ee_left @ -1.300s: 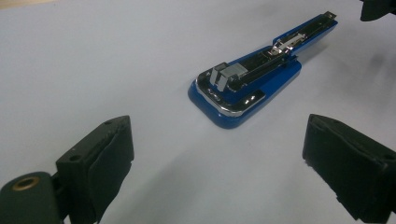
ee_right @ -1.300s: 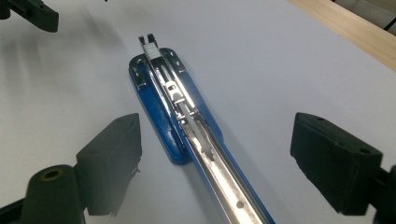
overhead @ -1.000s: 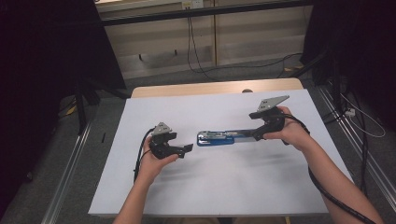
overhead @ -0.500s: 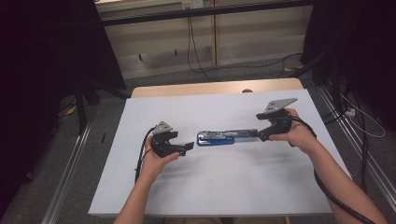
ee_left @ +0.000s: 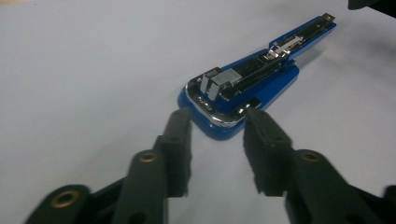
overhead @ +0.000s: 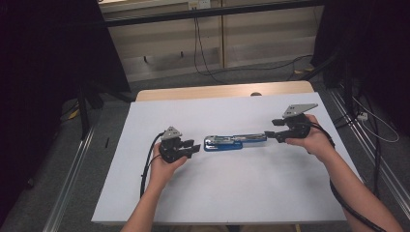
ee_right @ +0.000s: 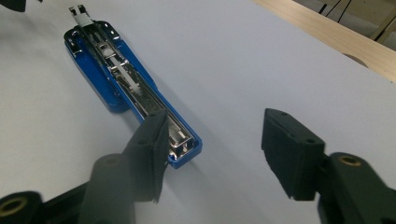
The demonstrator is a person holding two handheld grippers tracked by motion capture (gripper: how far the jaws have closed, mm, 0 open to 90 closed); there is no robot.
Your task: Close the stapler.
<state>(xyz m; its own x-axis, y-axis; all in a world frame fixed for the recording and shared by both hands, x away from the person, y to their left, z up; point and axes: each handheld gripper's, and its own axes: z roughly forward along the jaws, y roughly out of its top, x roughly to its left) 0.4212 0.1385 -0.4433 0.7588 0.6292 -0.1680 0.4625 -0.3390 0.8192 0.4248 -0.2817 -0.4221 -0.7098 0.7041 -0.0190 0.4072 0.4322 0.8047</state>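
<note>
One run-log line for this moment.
left gripper: open, at stapler wide end | right gripper: open, at narrow end | stapler flat on white table

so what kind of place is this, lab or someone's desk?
Most likely a lab data-collection rig, not a home desk. A white sheet covers a small wooden table, metal rails run along both sides, and cables trail over grey carpet. A person holds two claws either side of a blue stapler.
</note>
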